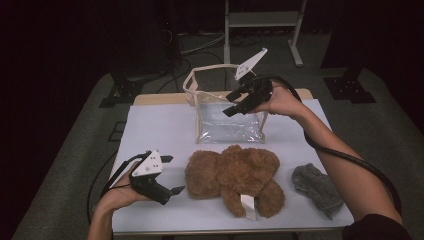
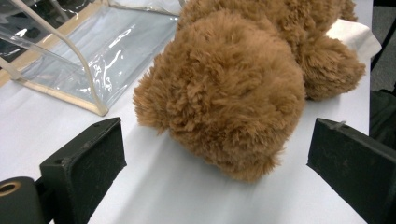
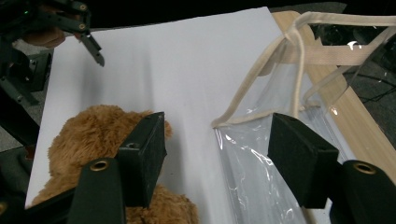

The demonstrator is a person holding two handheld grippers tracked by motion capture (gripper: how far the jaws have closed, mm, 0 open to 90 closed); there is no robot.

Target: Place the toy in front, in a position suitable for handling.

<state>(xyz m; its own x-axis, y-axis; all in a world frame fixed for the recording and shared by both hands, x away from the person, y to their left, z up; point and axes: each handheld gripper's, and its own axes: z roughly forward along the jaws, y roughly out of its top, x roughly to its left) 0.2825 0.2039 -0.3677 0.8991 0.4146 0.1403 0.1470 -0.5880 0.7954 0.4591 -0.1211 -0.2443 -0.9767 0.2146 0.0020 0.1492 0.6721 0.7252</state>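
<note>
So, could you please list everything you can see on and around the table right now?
Teddy bear: one, brown plush, lying mid-table near the front edge, white tag showing.
Clear bag: one, transparent plastic with beige trim and handles, standing behind the teddy bear.
Knitted item: one, grey, front right of the table.
Table: one, white top over a wooden board.
Metal frame: one, pale, on the floor beyond the table.
Left tongs: black, open, beside the teddy bear's head.
Right tongs: black, open, at the clear bag's top edge.
</note>
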